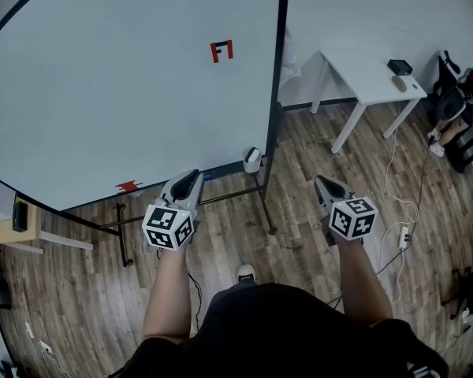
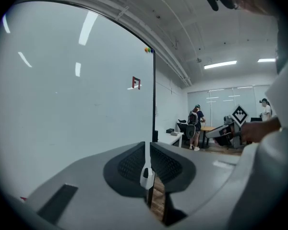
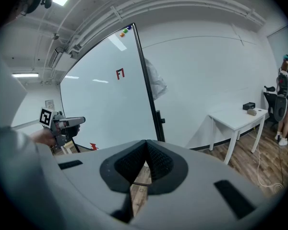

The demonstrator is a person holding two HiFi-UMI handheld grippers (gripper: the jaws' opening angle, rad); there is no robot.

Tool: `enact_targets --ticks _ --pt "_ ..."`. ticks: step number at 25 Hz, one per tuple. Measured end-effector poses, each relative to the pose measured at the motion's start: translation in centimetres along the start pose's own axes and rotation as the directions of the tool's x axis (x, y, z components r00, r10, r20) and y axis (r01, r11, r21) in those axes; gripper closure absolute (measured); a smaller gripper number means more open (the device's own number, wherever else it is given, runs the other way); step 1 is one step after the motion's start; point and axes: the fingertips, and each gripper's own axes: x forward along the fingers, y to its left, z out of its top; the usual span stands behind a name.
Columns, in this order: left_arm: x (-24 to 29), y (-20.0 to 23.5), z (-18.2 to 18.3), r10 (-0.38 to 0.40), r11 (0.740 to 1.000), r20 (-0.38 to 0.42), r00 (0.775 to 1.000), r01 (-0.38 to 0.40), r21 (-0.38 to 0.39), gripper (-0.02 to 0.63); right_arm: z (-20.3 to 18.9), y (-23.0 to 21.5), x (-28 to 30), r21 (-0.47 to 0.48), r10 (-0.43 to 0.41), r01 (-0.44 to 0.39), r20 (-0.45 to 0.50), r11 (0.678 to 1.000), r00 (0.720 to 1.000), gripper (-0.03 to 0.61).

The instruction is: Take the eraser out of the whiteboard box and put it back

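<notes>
Two tools are up, one in each hand, each carrying one cube of black-and-white square markers. Over on the left, one big whiteboard (image 1: 102, 93) fills the space ahead of the left tool (image 1: 188, 179): smooth, pale and flat, edged by a thin black frame. One red F-shaped mark (image 1: 221, 51) sits high on it, well ahead of that tool. One small red piece (image 1: 128, 186) clings to the bottom edge, just left of the tool's tip.

The left tool itself is a grey moulded shell with two dark ribbed pads (image 2: 132, 164), jaws pressed together with nothing between them. Just ahead and a touch right of its tip is the one whiteboard box (image 1: 252, 160). It is small, white and rounded, fixed at the board's lower right corner beside the black upright post (image 1: 279, 69). It stands between the lines of the two tools, nearer the left one and apart from both. One dark opening shows at its top; whether the eraser lies inside is too small to tell.

Under everything is brown wood-plank floor (image 1: 299, 148), matte and grainy. Across to the right tool (image 1: 325, 183): same grey shell, same ribbed pads, jaws closed tip to tip and empty. Ahead and right of it, well apart, stands one white worktop (image 1: 355, 65) on slim straight legs. Two small things sit at its right-hand end: one black boxy item (image 1: 400, 66) and one pale rounded lump (image 1: 400, 83) just beside it.
</notes>
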Motion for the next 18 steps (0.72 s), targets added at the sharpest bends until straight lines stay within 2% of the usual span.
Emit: enact_targets --ticks 12,18 --pt "3.4 4.3 1.5 -0.046 0.999 0.001 0.999 0.046 0.023 0.571 3.0 1.1 5.0 -0.028 -0.021 0.021 -0.005 0.999 1.0 0.583" --pt "4.6 5.0 1.6 -0.087 0.996 -0.004 0.996 0.087 0.033 0.571 4.1 2.0 6.5 -0.042 -0.035 0.035 0.0 0.999 0.999 0.583"
